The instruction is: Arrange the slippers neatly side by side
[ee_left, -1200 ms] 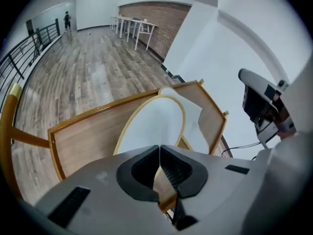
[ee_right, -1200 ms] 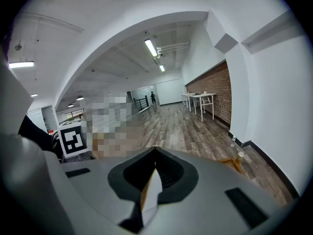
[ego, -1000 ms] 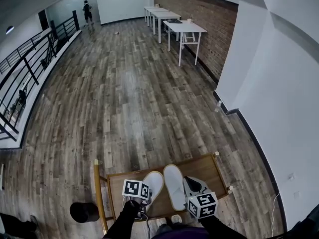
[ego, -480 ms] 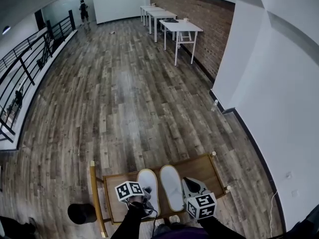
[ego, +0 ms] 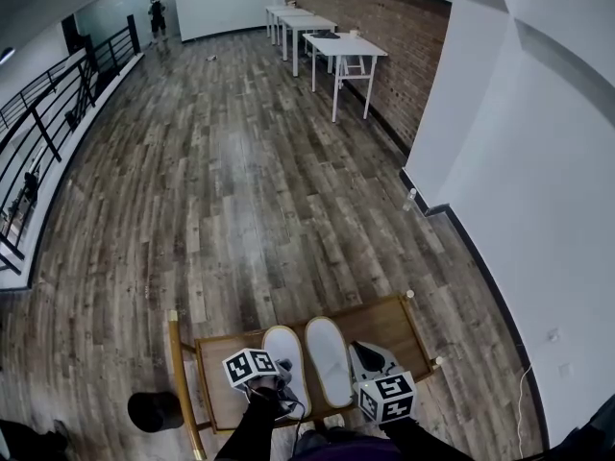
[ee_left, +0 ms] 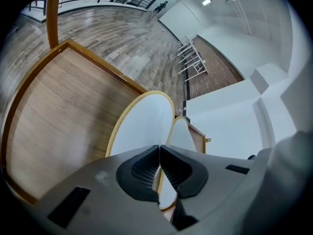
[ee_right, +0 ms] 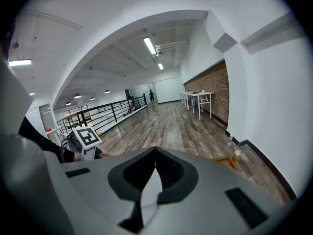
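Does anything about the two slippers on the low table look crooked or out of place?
Nothing stands out. The left slipper and right slipper lie side by side on the wooden table, toes pointing the same way.

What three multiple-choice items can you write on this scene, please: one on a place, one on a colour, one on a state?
1. The left slipper and the right slipper lie:
A. in a cardboard box
B. on the small wooden table
C. on a bed

2. Both slippers are:
A. white
B. black
C. red

3. The left gripper is:
A. wide open, high above the table
B. closed on the left slipper's edge
C. holding a bottle

Key:
1 B: the head view shows them side by side inside the table's raised rim.
2 A: both look white in the head view.
3 B: the left gripper view shows the jaws together with the slipper's tan edge between them.
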